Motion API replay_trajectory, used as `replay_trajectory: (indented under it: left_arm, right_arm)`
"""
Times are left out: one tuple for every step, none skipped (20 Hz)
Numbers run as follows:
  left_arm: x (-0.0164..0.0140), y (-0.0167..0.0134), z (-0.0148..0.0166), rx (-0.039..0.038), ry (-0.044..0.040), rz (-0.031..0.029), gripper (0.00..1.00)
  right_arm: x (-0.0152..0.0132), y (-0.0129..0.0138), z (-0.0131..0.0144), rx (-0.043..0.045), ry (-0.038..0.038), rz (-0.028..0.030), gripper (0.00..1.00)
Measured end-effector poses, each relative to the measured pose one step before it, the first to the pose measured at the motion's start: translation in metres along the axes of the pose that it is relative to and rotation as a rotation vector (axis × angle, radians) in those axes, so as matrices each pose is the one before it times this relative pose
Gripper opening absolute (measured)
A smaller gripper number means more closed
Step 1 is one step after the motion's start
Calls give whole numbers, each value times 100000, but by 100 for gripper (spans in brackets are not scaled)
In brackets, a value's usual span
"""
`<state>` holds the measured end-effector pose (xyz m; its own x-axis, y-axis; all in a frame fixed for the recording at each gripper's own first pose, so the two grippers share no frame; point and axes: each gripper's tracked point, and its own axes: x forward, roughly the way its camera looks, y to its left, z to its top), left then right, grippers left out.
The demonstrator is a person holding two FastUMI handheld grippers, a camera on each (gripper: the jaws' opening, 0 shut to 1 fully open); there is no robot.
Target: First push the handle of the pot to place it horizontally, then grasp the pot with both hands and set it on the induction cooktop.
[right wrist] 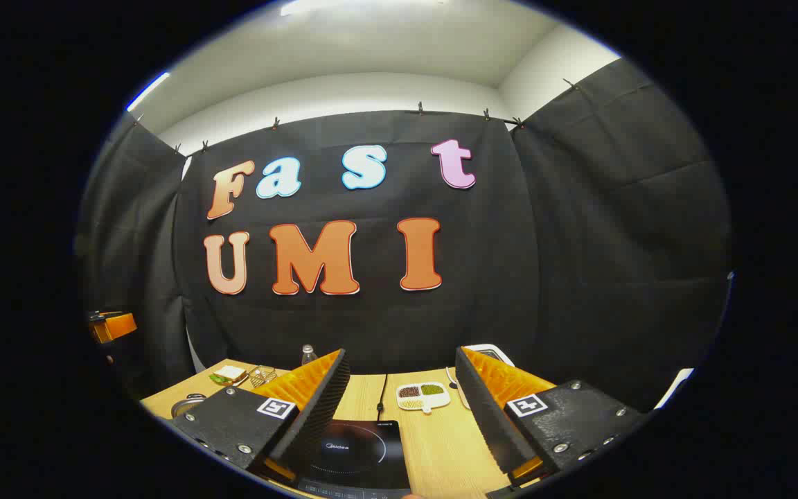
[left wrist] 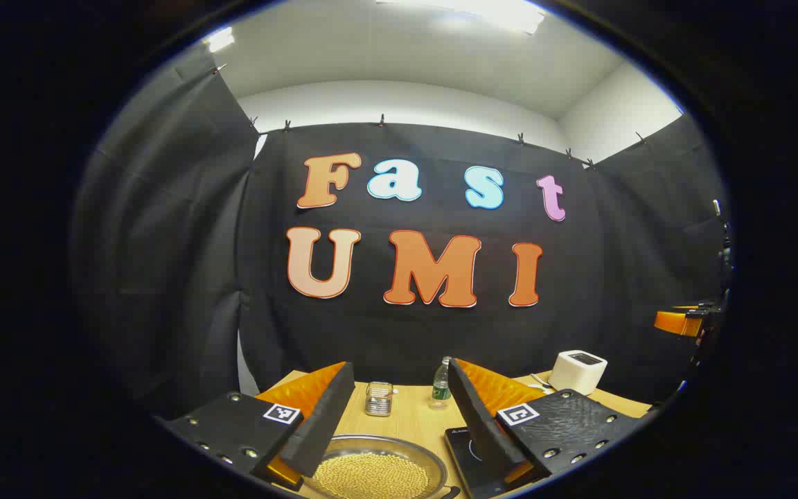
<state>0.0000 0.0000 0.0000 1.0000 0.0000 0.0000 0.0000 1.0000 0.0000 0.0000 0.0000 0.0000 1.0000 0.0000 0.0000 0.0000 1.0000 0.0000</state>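
Note:
A shallow metal pot point(left wrist: 371, 475) full of yellow grains sits on the wooden table point(left wrist: 413, 416), low between the fingers of my left gripper point(left wrist: 401, 367), which is open and above it. The black induction cooktop point(left wrist: 467, 450) lies just to the pot's right, partly behind my right-hand finger. In the right gripper view the cooktop point(right wrist: 361, 450) lies below my right gripper point(right wrist: 402, 355), which is open and holds nothing. The pot's rim point(right wrist: 188, 404) peeks out at the left there. Each view catches the other gripper point(left wrist: 679, 322) point(right wrist: 111, 326) at its edge.
A small metal basket point(left wrist: 379, 398) and a plastic bottle point(left wrist: 442, 384) stand behind the pot. A white box-shaped appliance point(left wrist: 578, 371) is at the back right. A divided dish of beans point(right wrist: 423, 396), a sandwich point(right wrist: 227, 375) and a cable point(right wrist: 382, 395) also lie on the table.

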Motion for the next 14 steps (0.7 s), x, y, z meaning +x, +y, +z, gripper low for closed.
replay_trajectory:
  left_arm:
    - [4,123,-10,258,263,353,89]
    - [-10,112,-94,463,259,-64,88]
    - [31,-101,94,86,50,-649,88]
    - [-153,-110,30,-133,-10,-267,88]
    - [3,62,-80,53,282,183,88]
    - [-80,193,-170,117,306,365,88]
    - [43,116,-61,117,335,183,88]
    - [-141,58,-176,397,595,27,88]
    - [21,95,-88,599,672,400,88]
    - [-179,239,-146,308,353,572,87]
    - [83,4,41,132,37,-33,88]
    - [-90,-53,30,-102,-76,68,88]
    - [-116,-1,48,-216,-135,59,88]
    - [29,111,-12,-90,-124,-119,88]
  right_arm:
    - [-27,34,-80,-112,-136,92,98]
    - [-61,81,-32,-217,-56,-52,95]
    - [136,114,-155,-159,142,36,95]
    - [48,124,-82,26,350,99,95]
    - [40,176,-224,140,435,302,95]
    - [46,225,-143,210,358,515,95]
    - [10,162,-48,268,291,488,95]
    - [-22,156,-55,208,181,352,95]
    - [85,73,-69,92,-25,189,95]
    - [45,-16,43,-21,43,-31,95]
    - [55,18,-13,8,62,-24,95]
    - [71,79,-35,99,68,66,95]
    - [19,65,47,122,21,197,95]
    - [-72,142,-26,64,94,111,95]
